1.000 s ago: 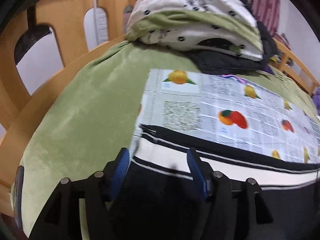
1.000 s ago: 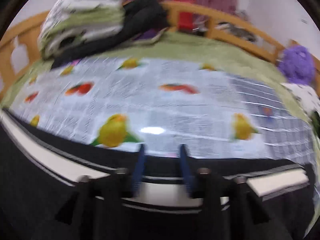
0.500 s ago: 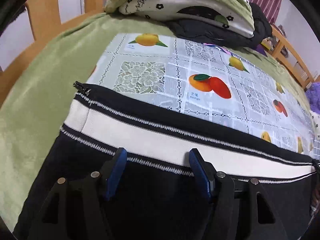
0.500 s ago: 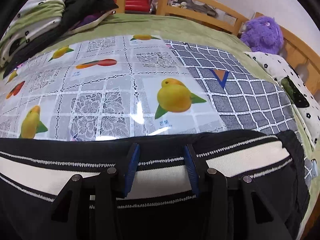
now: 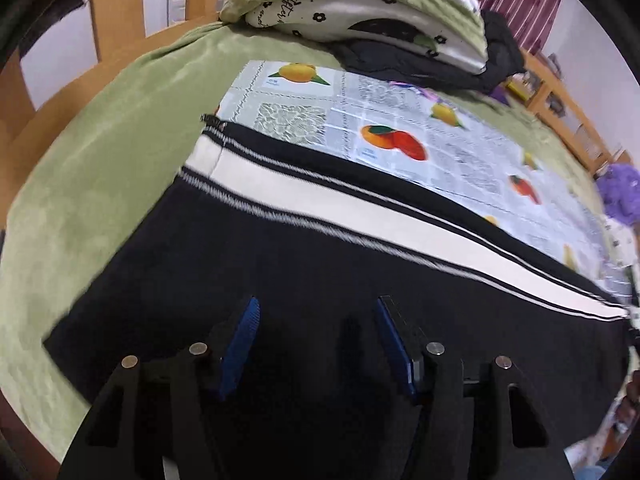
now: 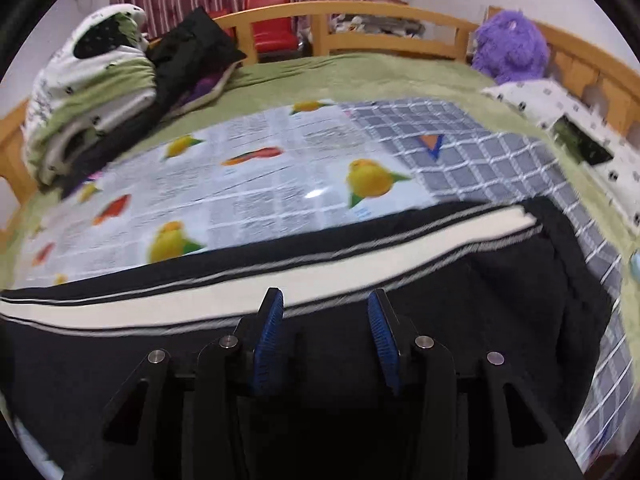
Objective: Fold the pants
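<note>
Both grippers have drawn back toward the near side since half a second ago, off the white stripe and over plain black cloth.

Left gripper and right gripper hang with jaws wide, holding nothing; the black pants lie flat on the fruit-print cloth, spreading under and beyond both pairs of fingers; risk, as I judge it: pinching one layer only, or uneven grips, would skew the fold.
</note>
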`<state>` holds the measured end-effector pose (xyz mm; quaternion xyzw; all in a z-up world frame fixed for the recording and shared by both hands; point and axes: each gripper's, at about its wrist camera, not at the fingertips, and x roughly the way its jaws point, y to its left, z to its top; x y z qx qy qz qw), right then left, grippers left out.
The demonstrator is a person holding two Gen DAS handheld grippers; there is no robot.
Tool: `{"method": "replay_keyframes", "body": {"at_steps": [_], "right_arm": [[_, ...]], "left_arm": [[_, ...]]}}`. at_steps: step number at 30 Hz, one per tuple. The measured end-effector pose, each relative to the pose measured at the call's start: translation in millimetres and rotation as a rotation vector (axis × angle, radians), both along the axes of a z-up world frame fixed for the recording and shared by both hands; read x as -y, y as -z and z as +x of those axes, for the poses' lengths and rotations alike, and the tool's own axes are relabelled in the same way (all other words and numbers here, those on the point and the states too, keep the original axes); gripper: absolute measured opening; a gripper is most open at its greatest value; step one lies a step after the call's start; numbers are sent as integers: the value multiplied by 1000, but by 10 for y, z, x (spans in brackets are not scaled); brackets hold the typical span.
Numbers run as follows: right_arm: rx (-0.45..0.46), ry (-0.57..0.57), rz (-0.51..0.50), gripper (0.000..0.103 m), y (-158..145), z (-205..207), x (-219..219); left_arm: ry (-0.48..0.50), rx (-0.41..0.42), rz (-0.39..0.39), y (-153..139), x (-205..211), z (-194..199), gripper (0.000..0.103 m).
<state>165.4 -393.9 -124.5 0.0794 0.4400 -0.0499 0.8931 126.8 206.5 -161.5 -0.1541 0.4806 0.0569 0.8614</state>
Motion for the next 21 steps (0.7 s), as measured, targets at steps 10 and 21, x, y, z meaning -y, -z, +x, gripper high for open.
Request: {"method": "replay_keyframes", "body": {"at_steps": [10,21], "right_arm": [[24,-107,32,43,-491,-590,-676],[14,-153,157,43,-781,-971,-1260]], "left_arm": [[-42,112,-204,-2,-143,-1067,56],[-262,164,-284,295,-722,-1359,50]]}}
